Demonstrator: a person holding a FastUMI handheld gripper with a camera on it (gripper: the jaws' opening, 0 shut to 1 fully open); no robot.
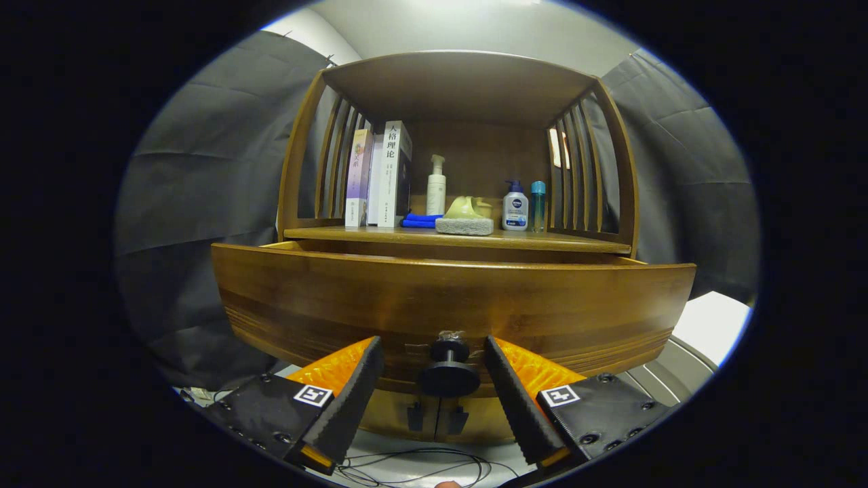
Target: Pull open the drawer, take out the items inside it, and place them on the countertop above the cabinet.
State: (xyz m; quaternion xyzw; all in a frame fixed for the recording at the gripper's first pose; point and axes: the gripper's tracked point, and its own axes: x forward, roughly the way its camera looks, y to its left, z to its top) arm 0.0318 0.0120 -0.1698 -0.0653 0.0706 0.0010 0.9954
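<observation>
A wooden cabinet stands ahead, and its drawer (447, 305) is pulled out toward me, the wide front panel hiding whatever lies inside. A round black knob (448, 371) juts from the lower middle of that panel. My gripper (434, 379) is open, one finger on each side of the knob with a gap to each, so neither finger presses on it. Above the drawer runs the countertop (576, 240) of the cabinet.
On the countertop stand books (380, 176) at the left, a white pump bottle (436, 186), a folded blue cloth (420, 220), a yellow-green sponge brush (465, 215), a white-and-blue bottle (515, 207) and a teal tube (538, 205). Slatted sides and a roof enclose it. Cables (420, 464) lie below.
</observation>
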